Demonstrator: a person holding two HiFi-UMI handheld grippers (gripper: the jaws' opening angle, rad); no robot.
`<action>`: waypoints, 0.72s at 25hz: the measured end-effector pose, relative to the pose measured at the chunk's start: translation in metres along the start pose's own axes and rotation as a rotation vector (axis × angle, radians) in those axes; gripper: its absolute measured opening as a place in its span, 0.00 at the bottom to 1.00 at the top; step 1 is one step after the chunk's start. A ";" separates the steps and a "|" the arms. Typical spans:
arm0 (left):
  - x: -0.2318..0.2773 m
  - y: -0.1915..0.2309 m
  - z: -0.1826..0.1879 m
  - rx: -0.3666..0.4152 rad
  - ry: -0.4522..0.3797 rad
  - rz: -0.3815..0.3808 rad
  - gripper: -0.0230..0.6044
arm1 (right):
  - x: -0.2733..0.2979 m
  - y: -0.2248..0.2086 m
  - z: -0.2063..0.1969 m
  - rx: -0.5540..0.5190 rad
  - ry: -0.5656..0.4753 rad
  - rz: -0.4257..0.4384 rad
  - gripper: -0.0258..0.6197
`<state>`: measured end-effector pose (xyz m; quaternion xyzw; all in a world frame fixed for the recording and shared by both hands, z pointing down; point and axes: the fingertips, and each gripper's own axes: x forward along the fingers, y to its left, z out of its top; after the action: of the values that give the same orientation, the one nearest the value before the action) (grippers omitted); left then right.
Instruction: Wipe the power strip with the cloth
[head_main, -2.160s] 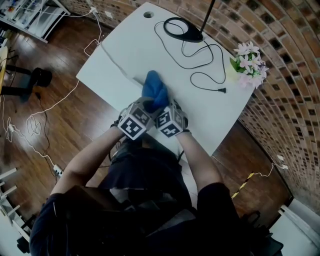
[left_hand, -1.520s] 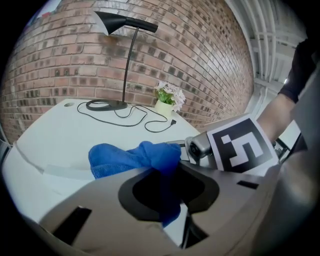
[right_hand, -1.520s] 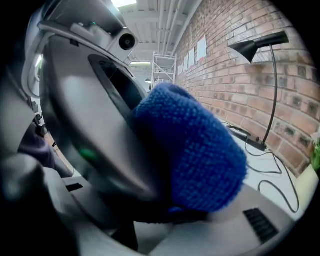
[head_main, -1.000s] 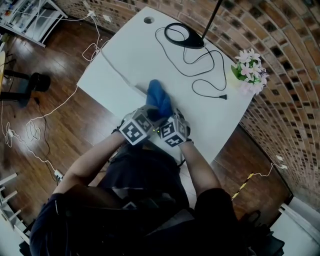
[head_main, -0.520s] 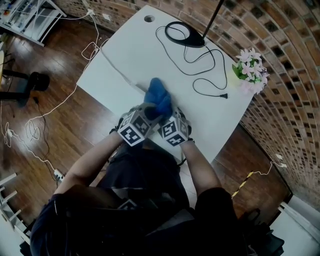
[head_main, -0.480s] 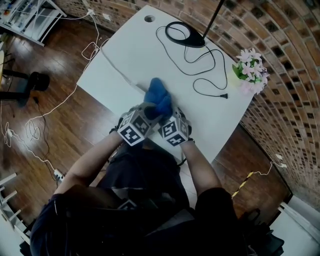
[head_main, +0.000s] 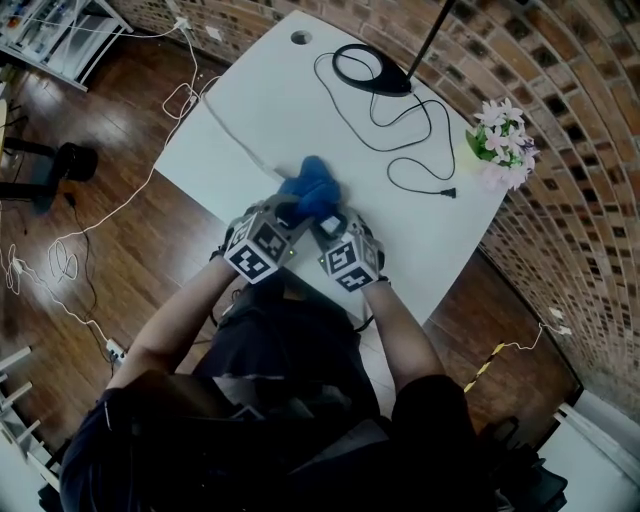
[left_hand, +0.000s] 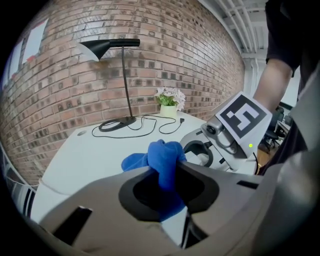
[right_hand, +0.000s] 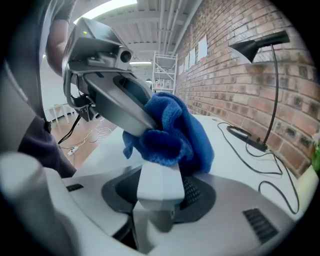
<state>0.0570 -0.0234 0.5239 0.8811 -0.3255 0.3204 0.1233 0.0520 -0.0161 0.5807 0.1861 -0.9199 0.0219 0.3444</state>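
Left gripper (head_main: 290, 212): clamped tight on a bunched blue cloth (left_hand: 162, 160) at the near side of the white table (head_main: 260, 90).
Right gripper (head_main: 327, 222): jaws closed on one end of the white power strip (right_hand: 157, 182), just beside the left gripper.
Cloth: pressed onto the top of the power strip, just ahead of the right jaws.
Cable (head_main: 235, 135): ran from the cloth towards the table's left edge.
Background: a black desk lamp (head_main: 370, 68) and pink flowers (head_main: 500, 130) stood well apart from the work, by the brick wall.
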 end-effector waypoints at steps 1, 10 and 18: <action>-0.002 0.005 0.001 -0.002 -0.007 0.011 0.16 | 0.000 0.000 0.000 0.000 0.000 0.002 0.28; -0.011 0.038 -0.006 -0.038 -0.003 0.054 0.16 | 0.001 0.000 0.000 0.017 0.006 0.015 0.28; -0.019 0.067 -0.013 -0.051 -0.010 0.090 0.16 | 0.001 0.002 0.000 0.029 0.011 0.025 0.28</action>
<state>-0.0038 -0.0590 0.5219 0.8637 -0.3734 0.3129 0.1295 0.0507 -0.0147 0.5820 0.1797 -0.9199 0.0405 0.3463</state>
